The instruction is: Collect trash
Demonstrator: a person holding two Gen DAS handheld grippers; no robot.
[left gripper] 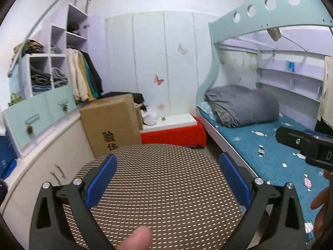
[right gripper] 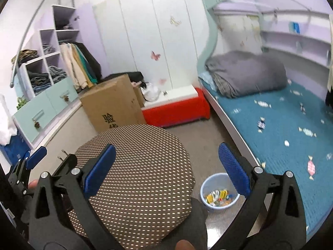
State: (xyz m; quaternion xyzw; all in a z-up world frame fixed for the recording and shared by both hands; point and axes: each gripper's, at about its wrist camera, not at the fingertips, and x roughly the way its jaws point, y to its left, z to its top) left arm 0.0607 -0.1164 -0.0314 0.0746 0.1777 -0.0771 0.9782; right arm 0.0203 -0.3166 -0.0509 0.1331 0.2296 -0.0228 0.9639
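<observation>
Hovering with both tools spread wide and empty, left tool (left gripper: pixel 166 179) and right tool (right gripper: pixel 166 168), you're between pickups. Candy wrappers (right gripper: pixel 263 103) litter the bed (right gripper: pixel 276 129) at two o'clock; the bin (right gripper: pixel 218 192) waits at five.

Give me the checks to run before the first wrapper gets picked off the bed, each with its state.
1. Left gripper open, empty: ok.
2. Right gripper open, empty: ok.
3. Candy wrappers in view on the blue mattress: ok.
4. Bin on the floor beside the bed, upright, some wrappers already inside, room left: ok.
5. Round dotted cushion lies under both grippers, between them and the bed: not ok.
6. Wrappers under the grey duvet: cannot tell.
</observation>
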